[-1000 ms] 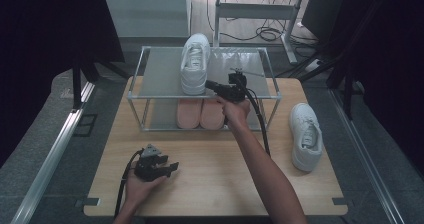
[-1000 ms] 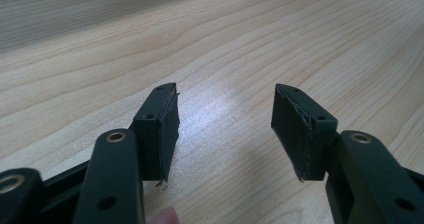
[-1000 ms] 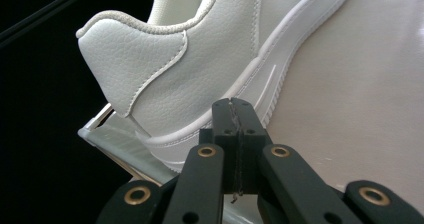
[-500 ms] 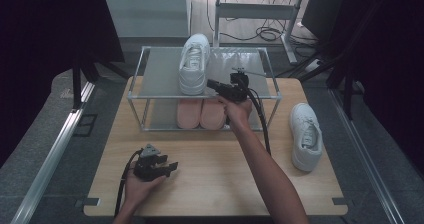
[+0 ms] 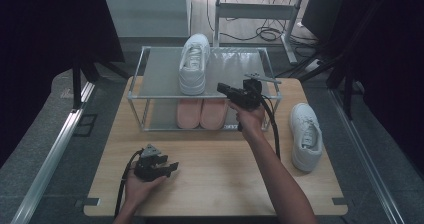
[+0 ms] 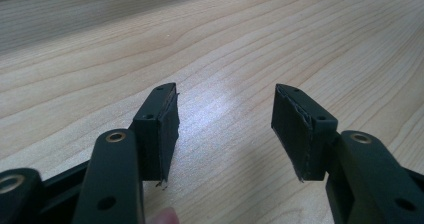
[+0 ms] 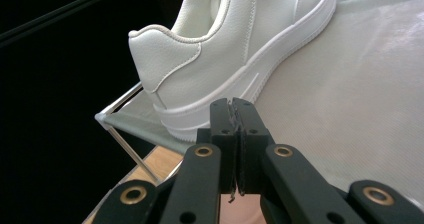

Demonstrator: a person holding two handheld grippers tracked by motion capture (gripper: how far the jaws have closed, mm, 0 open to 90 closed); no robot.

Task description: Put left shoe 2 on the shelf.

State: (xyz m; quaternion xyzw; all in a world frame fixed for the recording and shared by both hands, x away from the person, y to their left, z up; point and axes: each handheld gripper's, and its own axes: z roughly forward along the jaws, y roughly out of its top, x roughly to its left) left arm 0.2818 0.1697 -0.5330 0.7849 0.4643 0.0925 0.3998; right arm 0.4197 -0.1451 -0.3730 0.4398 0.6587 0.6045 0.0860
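A white sneaker stands on the top shelf of a wire shoe rack, toe pointing away. My right gripper hovers over that shelf just right of the shoe's heel, pointing left at it. In the right gripper view the shoe's heel and sole lie just beyond the gripper. It is shut, its pads barely a hair apart after easing slightly, with nothing between them. My left gripper rests on the wooden table near the front left, open and empty.
A pair of pink shoes sits on the rack's lower shelf. A second white sneaker lies on the table to the right of the rack. Dark curtains and metal rails flank the table; cables lie on the floor behind.
My right gripper has drifted to the right, away from the white sneaker on the top shelf. The left hand has stayed put.
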